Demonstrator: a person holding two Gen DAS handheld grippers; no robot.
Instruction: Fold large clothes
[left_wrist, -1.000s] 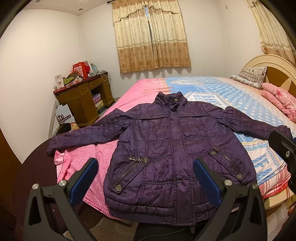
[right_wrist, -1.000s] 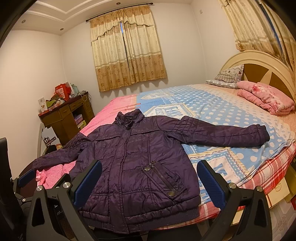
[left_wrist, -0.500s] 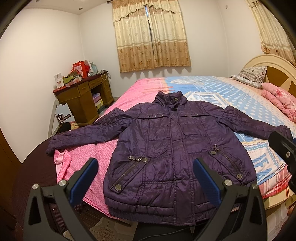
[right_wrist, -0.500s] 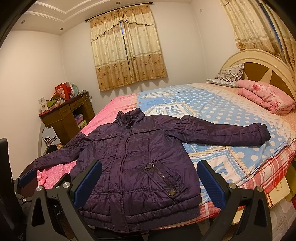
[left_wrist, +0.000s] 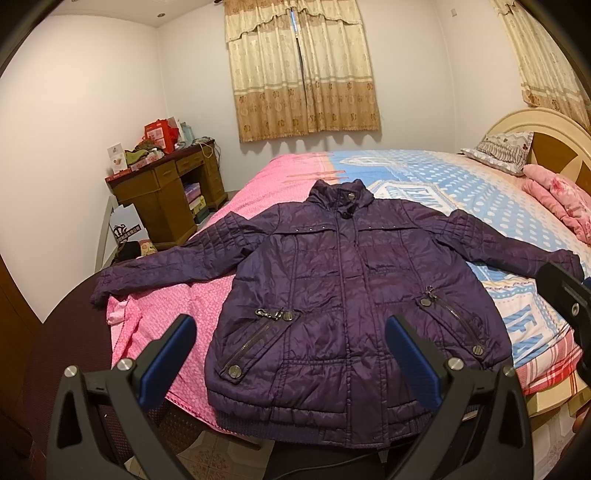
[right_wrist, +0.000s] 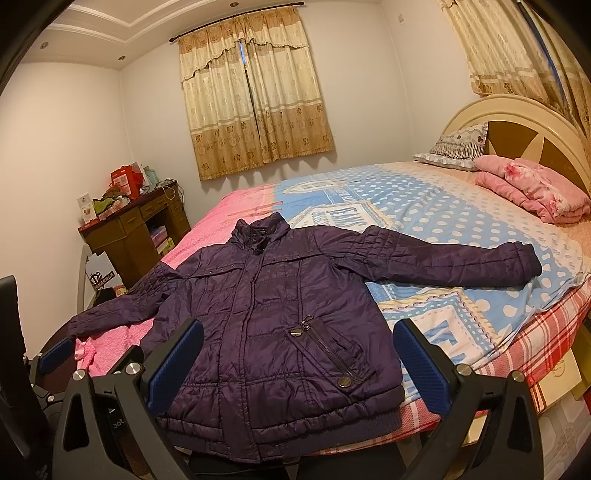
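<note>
A purple quilted jacket (left_wrist: 343, 288) lies flat, front up and zipped, on the bed, collar away from me, both sleeves spread out sideways, hem at the near edge. It also shows in the right wrist view (right_wrist: 273, 317). My left gripper (left_wrist: 288, 354) is open and empty, held above the hem's left half. My right gripper (right_wrist: 299, 358) is open and empty, held above the hem's right half. Part of the right gripper (left_wrist: 565, 295) shows at the right edge of the left wrist view.
The bed (right_wrist: 424, 206) has a pink and blue sheet, a cream headboard (right_wrist: 517, 114), a pillow (right_wrist: 458, 144) and a folded pink blanket (right_wrist: 535, 192). A cluttered wooden desk (left_wrist: 166, 192) stands by the left wall. Tiled floor lies below the bed's near edge.
Both views have shifted very slightly; the jacket and the open jaws stand as before.
</note>
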